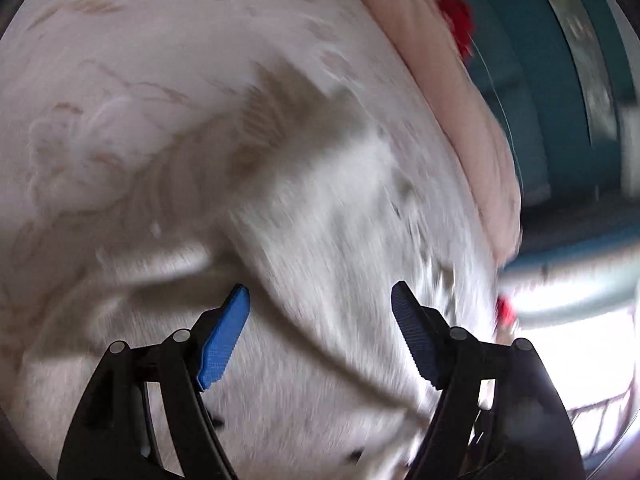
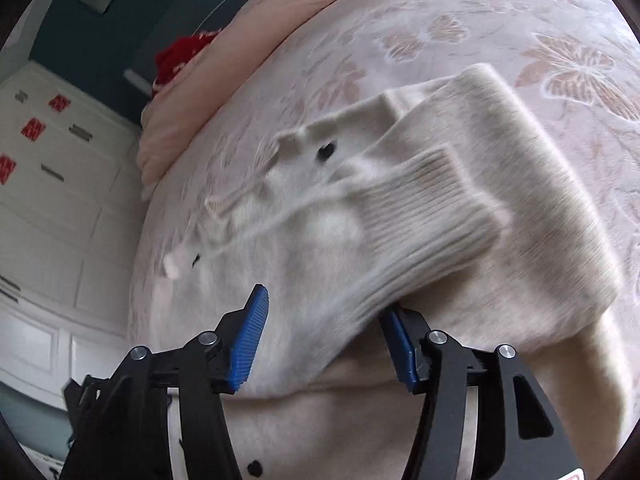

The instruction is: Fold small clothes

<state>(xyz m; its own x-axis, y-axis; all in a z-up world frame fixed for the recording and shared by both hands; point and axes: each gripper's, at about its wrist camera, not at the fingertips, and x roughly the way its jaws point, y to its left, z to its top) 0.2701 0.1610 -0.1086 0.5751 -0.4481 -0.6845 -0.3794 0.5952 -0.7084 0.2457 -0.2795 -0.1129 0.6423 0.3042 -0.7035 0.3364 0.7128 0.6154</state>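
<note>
A small cream knit cardigan [image 2: 460, 184] with black buttons lies on the floral bedspread [image 2: 500, 20], one sleeve folded across its body with the ribbed cuff [image 2: 424, 224] toward me. My right gripper [image 2: 324, 312] is open, its blue pads either side of the sleeve's lower end, the cuff draped over the right pad. In the left wrist view the same cardigan [image 1: 320, 240] is blurred beneath my left gripper [image 1: 320, 296], which is open and empty just above the fabric.
A pink pillow or quilt [image 2: 224, 72] lies along the bed's far edge with a red item [image 2: 180, 56] on it. White cabinet doors [image 2: 52, 184] with red stickers and a teal wall [image 1: 560, 80] stand beyond the bed.
</note>
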